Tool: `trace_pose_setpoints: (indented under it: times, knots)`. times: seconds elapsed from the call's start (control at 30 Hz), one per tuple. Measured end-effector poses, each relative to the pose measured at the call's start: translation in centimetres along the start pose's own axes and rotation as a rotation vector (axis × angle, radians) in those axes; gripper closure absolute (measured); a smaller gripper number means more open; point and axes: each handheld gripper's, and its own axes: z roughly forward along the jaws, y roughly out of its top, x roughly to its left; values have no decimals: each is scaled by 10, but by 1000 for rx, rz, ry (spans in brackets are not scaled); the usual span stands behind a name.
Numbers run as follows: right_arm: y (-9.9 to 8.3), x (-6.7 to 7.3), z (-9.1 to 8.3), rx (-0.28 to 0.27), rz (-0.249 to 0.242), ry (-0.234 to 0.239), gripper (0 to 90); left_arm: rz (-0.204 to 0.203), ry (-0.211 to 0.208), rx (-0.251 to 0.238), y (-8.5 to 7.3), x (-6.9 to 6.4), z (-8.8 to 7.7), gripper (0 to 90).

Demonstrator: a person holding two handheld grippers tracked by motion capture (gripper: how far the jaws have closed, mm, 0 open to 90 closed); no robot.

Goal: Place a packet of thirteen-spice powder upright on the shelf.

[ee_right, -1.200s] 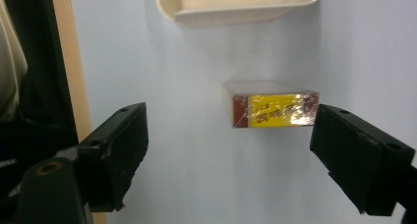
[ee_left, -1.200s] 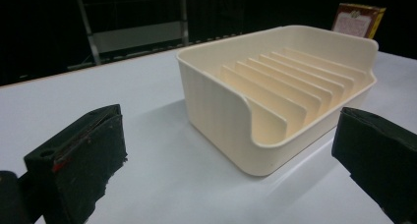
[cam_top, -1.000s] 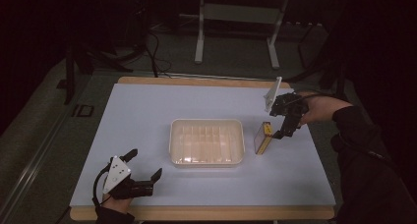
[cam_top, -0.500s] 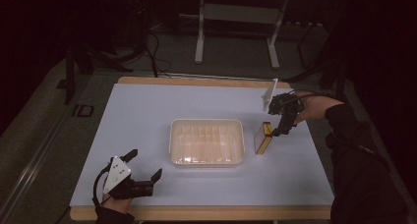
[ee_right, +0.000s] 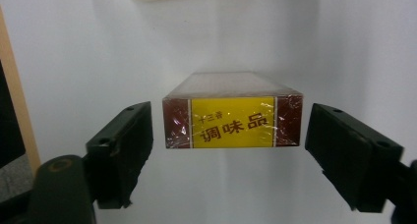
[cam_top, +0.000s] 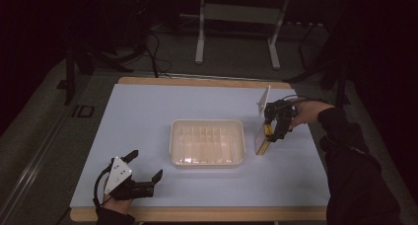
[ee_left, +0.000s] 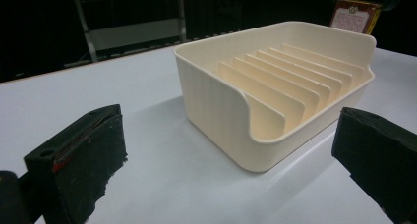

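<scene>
The seasoning box (ee_right: 231, 113), brown with a yellow label, stands on its narrow edge on the white surface (cam_top: 148, 111), just beside the right wall of the cream ridged tray (cam_top: 207, 142). The right tongs (cam_top: 273, 133) have been closing on it from above: the box sits between the jaws, with a small gap showing on each side, so the pads do not yet press it. The left tongs (cam_top: 145, 167) rest wide open and empty near the front left corner, facing the tray.

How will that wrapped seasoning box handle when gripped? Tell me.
The seasoning box looks stiff, with flat sides between the right gripper fingers. Its glossy film wrap may be slippery. Standing on a narrow edge beside the tray, it could tip if nudged.
</scene>
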Motion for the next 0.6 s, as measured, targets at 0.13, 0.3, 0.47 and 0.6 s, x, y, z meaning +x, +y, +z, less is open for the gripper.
trace_pose_setpoints:
  times: [0.13, 0.3, 0.47, 0.6]
  knots:
    - [1, -1, 1, -7, -4, 10, 212, 1, -1, 1, 0, 0, 0, 0]
    - [3, -2, 5, 2, -9, 18, 227, 6, 0, 6, 0, 0, 0, 0]
    - [4, -4, 7, 4, -4, 27, 238, 5, -2, 6, 0, 0, 0, 0]
    - [6, -3, 9, 24, -11, 23, 303, 5, -1, 6, 0, 0, 0, 0]
